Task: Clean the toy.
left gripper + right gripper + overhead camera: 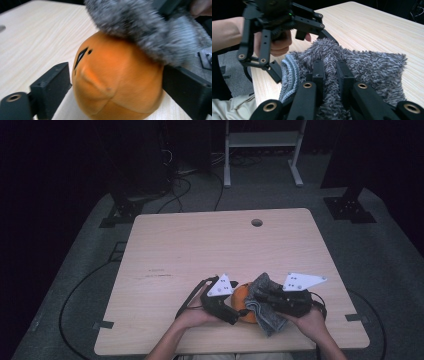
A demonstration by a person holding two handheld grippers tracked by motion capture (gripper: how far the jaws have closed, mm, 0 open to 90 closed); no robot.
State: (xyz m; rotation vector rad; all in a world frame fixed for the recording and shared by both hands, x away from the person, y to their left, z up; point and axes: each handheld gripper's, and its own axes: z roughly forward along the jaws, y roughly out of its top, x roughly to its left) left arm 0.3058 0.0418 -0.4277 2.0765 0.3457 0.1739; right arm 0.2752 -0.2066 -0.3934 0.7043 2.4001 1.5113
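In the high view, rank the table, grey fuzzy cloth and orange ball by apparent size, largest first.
1. table
2. grey fuzzy cloth
3. orange ball, though the cloth and left claw partly cover it, so this place is unsure.

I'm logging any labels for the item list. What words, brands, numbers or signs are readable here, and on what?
None can be read.
Table: a faint line of dark marks near its middle, too small and blurred to read.
Orange ball: black printed marks, a shape rather than letters.
Grey fuzzy cloth: no label visible.
Grey plates on the hand-held grippers: dots only, no text.
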